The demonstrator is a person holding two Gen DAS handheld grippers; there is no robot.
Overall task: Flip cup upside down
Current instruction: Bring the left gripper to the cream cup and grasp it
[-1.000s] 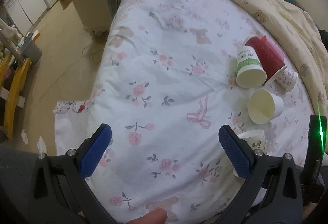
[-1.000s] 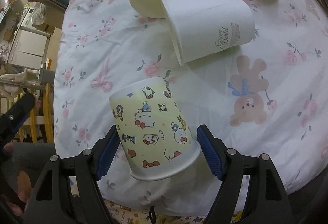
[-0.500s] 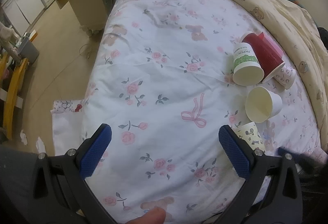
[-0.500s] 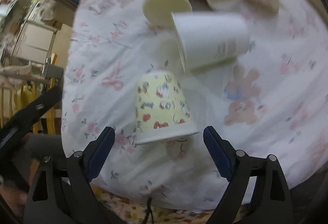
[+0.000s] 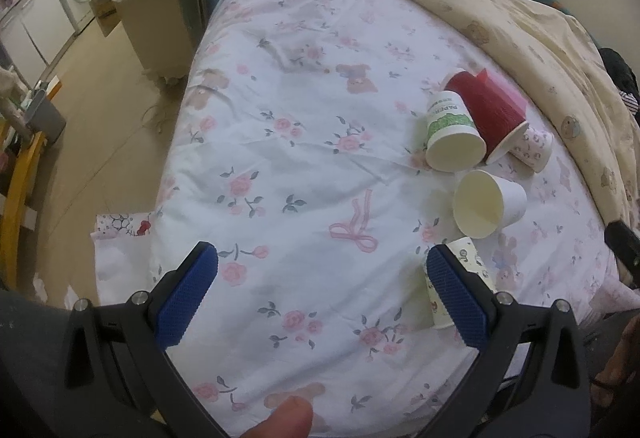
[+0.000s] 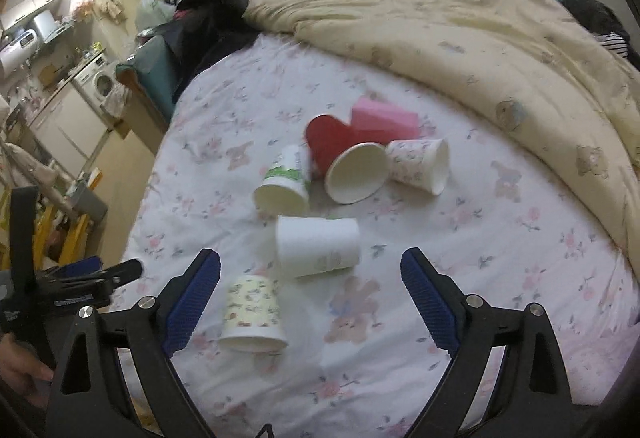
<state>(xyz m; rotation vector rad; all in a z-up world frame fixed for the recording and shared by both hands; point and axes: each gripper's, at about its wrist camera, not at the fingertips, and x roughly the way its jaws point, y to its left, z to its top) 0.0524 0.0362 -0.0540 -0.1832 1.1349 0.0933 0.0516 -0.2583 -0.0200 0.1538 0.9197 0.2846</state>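
A yellow cartoon-print paper cup (image 6: pixel 253 314) stands upside down, rim on the flowered bed sheet (image 6: pixel 460 238), near the front edge. In the left wrist view the cup (image 5: pixel 464 258) is partly hidden behind the right finger. My right gripper (image 6: pixel 310 302) is open and empty, pulled back above the bed, with the cup just inside its left finger. My left gripper (image 5: pixel 320 296) is open and empty over the sheet (image 5: pixel 304 141), left of the cup.
Several other cups lie on their sides: a white one (image 6: pixel 318 248), a green-print one (image 6: pixel 286 181), a red one (image 6: pixel 340 153), a pink-print one (image 6: pixel 420 165). A pink box (image 6: pixel 384 119) lies behind them. A cream duvet (image 6: pixel 460 41) is bunched along the right. Floor lies to the left.
My right gripper has opened, let go of the yellow cup and drawn back and up. The cup now stands upside down on the sheet. My left gripper has barely moved.
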